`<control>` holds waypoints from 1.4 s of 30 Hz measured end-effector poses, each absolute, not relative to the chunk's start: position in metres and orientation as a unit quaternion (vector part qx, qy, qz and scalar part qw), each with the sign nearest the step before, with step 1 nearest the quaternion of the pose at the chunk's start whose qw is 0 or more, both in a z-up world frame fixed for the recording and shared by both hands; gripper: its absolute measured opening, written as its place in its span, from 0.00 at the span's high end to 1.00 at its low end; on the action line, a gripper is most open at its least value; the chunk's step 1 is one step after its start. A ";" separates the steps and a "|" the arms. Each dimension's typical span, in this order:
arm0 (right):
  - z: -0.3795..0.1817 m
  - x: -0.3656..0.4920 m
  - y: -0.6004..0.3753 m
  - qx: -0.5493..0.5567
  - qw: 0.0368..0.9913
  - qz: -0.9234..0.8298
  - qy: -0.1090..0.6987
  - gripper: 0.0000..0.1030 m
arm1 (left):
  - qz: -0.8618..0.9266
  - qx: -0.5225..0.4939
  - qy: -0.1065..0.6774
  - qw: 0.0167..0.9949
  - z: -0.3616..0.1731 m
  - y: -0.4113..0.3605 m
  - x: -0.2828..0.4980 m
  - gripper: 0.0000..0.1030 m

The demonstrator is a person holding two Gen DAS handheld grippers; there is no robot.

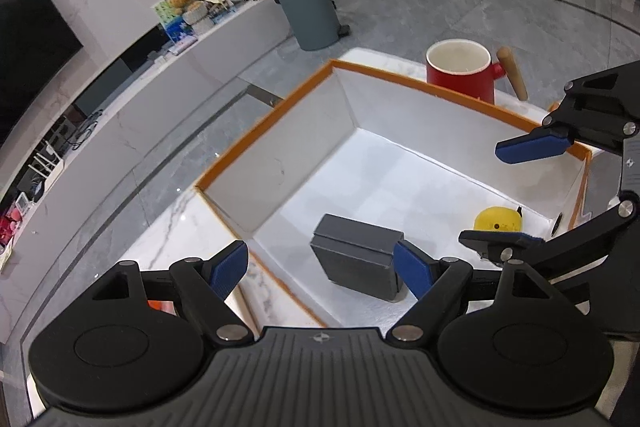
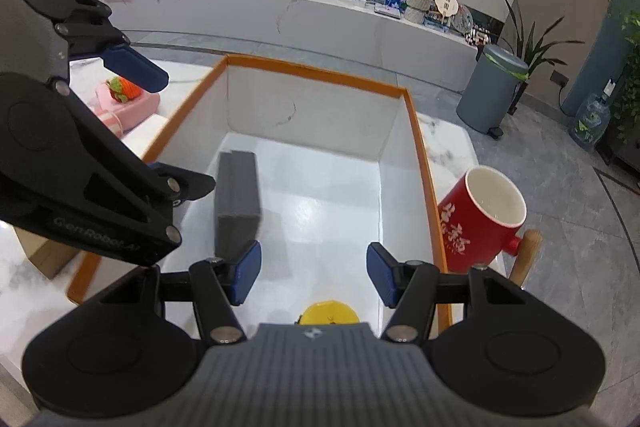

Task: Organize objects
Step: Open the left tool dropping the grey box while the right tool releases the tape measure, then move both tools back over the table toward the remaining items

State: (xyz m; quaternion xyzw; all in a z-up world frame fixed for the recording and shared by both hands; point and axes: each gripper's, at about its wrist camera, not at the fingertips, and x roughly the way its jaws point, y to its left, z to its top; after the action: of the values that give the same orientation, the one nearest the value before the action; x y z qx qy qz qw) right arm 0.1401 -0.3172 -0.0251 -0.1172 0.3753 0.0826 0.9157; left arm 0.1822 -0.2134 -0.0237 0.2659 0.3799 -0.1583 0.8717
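The red mug [image 2: 482, 217] stands on the tabletop [image 2: 448, 143] just outside the orange-rimmed box's [image 2: 320, 71] right wall, nearer the right tongs [image 2: 314, 275], which hover wide open and empty over the box, like the left tongs [image 1: 320, 269].

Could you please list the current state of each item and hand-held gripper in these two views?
Orange-edged box: open, no lid on it.
Dark grey case: shut, lying inside the box.
Yellow toy: inside the box.
Red mug: upright, outside the box.
Left hand-held gripper: open, holding nothing.
Right hand-held gripper: open, holding nothing.
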 end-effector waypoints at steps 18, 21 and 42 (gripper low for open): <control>0.019 0.114 -0.231 -0.165 0.918 0.123 0.340 0.39 | -0.108 0.243 0.352 0.897 0.015 -0.133 0.137 0.07; 0.022 0.111 -0.215 -0.175 0.916 0.129 0.337 0.39 | -0.102 0.236 0.350 0.901 0.016 -0.119 0.132 0.07; 0.006 0.096 -0.117 -0.222 0.897 0.166 0.343 0.38 | -0.061 0.158 0.377 0.911 -0.014 -0.006 0.117 0.06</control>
State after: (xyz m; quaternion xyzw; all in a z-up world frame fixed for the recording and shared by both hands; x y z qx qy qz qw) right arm 0.0961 -0.1170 0.0057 -0.2225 0.3426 0.1664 0.8975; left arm 0.1174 -0.0059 -0.0136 0.1575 0.3767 -0.0609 0.9108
